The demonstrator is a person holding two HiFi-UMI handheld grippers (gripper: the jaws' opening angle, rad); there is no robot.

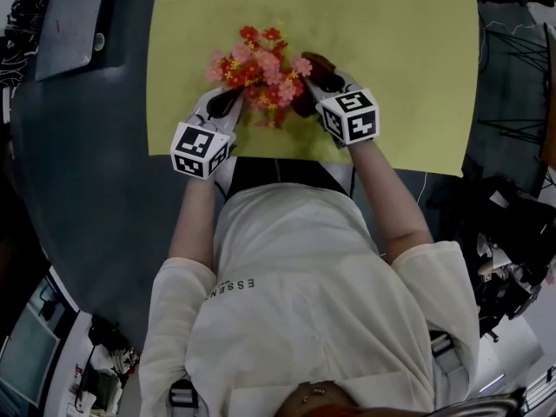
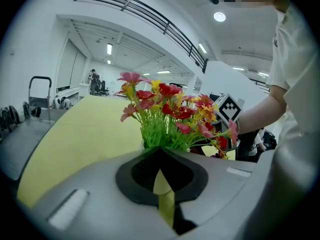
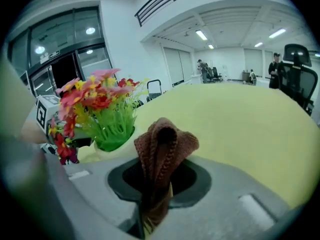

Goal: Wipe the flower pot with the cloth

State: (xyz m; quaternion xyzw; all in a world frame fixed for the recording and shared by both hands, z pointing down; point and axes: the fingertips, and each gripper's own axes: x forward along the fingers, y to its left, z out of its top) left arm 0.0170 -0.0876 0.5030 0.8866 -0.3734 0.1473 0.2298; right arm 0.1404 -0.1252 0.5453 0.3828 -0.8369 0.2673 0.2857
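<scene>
1. A dark grey round worktop [image 1: 87, 163] carries a large yellow mat [image 1: 391, 50], smooth and plain.
2. On the near part of the mat stands the flower pot [image 3: 102, 152], pale cream, filled with red, pink and yellow artificial flowers [image 1: 261, 68]. In the head view the flowers hide the pot.
3. The left tool [image 1: 228, 104] is at 8 o'clock of the flowers. Its jaws are closed together on a thin pale edge, which seems to be the rim of the pot.
4. The right tool [image 1: 313, 75] is at 3 o'clock of the flowers, just beside them. Its jaws are clamped on a brown knitted cloth [image 3: 160, 149], which stands up folded between them.
5. The room is a big white hall with strip lights in the ceiling, an upper gallery with a dark railing [image 2: 150, 19] and glass doors [image 3: 65, 59].
6. A black office chair [image 3: 297, 64] stands at 2 o'clock beyond the mat, in the right gripper view.
</scene>
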